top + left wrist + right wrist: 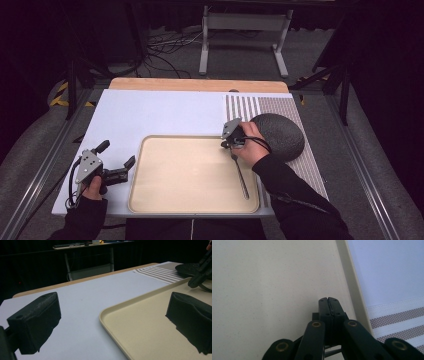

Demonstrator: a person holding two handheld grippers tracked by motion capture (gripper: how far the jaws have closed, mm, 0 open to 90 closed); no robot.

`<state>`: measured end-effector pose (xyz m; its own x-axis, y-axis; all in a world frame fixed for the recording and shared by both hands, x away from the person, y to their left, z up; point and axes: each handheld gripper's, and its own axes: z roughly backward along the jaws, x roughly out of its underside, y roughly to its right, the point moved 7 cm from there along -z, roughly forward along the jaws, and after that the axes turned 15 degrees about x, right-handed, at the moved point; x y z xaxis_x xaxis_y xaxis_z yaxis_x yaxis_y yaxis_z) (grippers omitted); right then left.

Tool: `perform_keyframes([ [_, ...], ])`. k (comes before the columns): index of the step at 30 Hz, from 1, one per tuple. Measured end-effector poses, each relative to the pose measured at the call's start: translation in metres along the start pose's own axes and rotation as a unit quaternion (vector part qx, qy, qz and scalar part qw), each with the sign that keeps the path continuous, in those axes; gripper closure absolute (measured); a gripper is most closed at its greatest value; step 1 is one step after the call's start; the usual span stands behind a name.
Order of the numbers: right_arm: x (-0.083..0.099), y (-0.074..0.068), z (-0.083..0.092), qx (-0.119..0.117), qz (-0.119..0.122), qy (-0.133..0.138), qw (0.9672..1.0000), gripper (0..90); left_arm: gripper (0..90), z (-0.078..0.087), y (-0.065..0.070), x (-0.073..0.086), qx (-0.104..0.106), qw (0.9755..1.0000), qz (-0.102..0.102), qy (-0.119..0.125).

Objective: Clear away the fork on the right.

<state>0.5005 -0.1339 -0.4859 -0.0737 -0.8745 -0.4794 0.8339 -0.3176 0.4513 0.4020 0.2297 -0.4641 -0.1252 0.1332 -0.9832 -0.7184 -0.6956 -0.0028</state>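
Observation:
A beige tray [150, 200] lies on the white table cover, and a thin dark utensil [241, 177] rests on its right side. My right gripper [224, 144] hovers over the tray's far right corner; its jaws are shut, tips pressed together [329, 300], with nothing seen between them. The utensil's upper end lies right under that hand; whether they touch I cannot tell. My left gripper [117, 153] rests left of the tray, open and holding nothing. In the left gripper view its jaws [113, 322] straddle the tray's corner [110, 312], and the right gripper [200, 272] shows far right.
A dark woven dome [280, 134] sits on a brown-striped mat [250, 106] at the table's right, just behind my right hand. The white cover [160, 112] spreads left of it and beyond the tray. Cables and a white frame [245, 22] stand on the floor past the table.

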Motion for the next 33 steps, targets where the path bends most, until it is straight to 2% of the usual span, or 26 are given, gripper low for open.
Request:
perform_keyframes([
  [23, 0.023, 0.015, 0.003, 0.018, -0.024, -0.024, 0.9992, 90.0, 0.2, -0.001, 0.0, 0.0, 0.001, 1.0, -0.001, -0.001],
  [28, 0.02, 0.017, 0.007, 0.02, -0.029, -0.014, 0.9993, 90.0, 0.2, -0.001, 0.0, 0.0, 0.001, 1.0, -0.001, -0.001],
  [30, 0.015, 0.018, 0.014, 0.019, -0.034, -0.001, 0.9992, 89.1, 0.2, -0.001, 0.0, 0.0, 0.001, 1.0, -0.001, -0.002],
  [33, 0.008, 0.019, 0.022, 0.022, -0.043, 0.012, 0.9987, 81.5, 0.2, -0.001, 0.0, 0.0, 0.001, 1.0, -0.001, -0.001],
])
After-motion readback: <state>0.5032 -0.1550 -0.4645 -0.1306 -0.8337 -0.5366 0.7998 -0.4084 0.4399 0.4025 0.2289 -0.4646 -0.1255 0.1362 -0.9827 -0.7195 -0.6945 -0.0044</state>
